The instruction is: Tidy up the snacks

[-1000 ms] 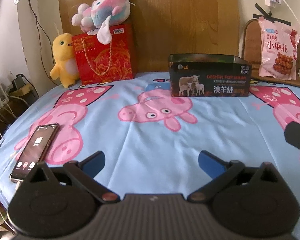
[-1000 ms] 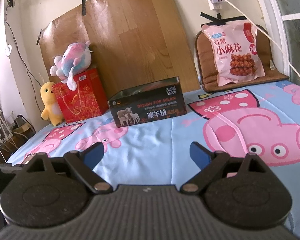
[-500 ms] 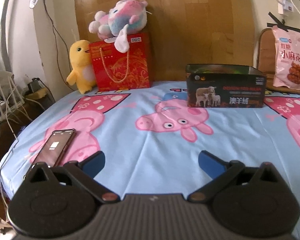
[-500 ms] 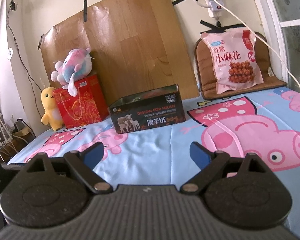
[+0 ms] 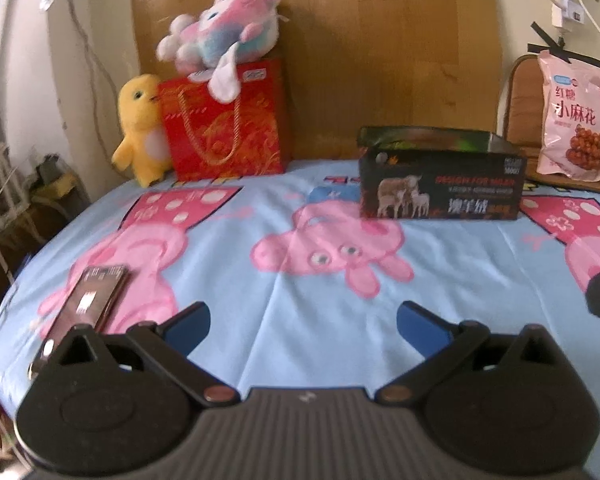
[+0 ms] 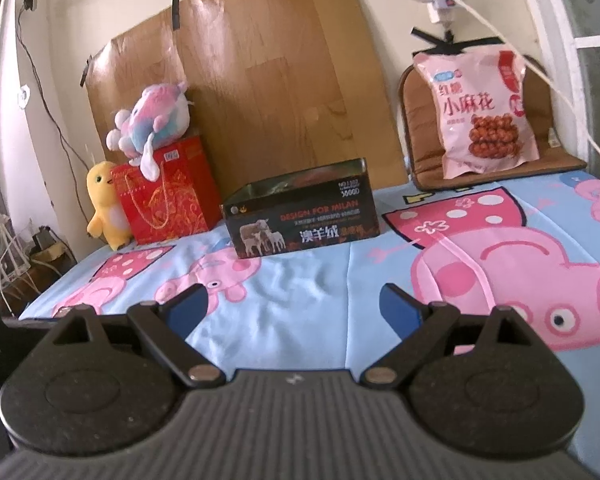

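A pink snack bag printed with brown balls leans upright on a brown cushion at the far right; it also shows in the right wrist view. A dark open box with sheep on its side stands on the far middle of the bed, also in the right wrist view. My left gripper is open and empty, low over the near bed. My right gripper is open and empty, well short of the box and bag.
A blue pig-print sheet covers the bed. A phone lies near the left edge. A red gift bag, a pink-blue plush on it and a yellow plush stand at the back left. Cables hang on the walls.
Both views have shifted slightly: the box and bag sit a little higher and larger in the frames. Both grippers stay open and empty.
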`<state>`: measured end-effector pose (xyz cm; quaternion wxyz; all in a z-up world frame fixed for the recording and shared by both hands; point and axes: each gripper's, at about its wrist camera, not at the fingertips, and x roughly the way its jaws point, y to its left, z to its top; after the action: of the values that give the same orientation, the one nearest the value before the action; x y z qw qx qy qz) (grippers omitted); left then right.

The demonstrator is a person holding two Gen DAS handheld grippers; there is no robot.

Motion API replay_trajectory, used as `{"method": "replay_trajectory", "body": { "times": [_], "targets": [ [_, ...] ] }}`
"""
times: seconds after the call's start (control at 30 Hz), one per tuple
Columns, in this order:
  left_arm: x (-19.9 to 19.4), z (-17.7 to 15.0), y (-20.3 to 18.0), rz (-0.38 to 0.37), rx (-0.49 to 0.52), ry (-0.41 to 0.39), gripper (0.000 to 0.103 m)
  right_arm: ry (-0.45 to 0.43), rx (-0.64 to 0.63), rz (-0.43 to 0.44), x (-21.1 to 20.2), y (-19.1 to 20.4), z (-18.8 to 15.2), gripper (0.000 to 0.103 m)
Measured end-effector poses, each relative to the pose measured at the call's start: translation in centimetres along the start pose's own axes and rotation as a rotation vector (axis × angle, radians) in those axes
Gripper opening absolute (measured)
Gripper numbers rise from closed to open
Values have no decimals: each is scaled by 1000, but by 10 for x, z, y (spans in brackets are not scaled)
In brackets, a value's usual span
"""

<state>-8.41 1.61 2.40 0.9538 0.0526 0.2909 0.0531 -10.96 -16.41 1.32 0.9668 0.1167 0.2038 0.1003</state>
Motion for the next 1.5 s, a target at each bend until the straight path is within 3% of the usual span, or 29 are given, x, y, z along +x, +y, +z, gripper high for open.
{"method": "replay_trajectory", "body": {
  "times": [0.23,0.47,0.8,1.5],
  "targets": [
    [27,40,-28,-82,38,-28,103,-4,-69,-44,32,-12,30,95],
    [75,34,-41,-135,56,-5,103,-12,-65,-72,69,-27,18,95],
    [113,30,-47,-103,45,5,103,-14,-113,-123,109,-36,14,95],
    [115,28,-47,-99,35,-11,103,-32,-62,-105,107,-44,14,95]
  ]
}}
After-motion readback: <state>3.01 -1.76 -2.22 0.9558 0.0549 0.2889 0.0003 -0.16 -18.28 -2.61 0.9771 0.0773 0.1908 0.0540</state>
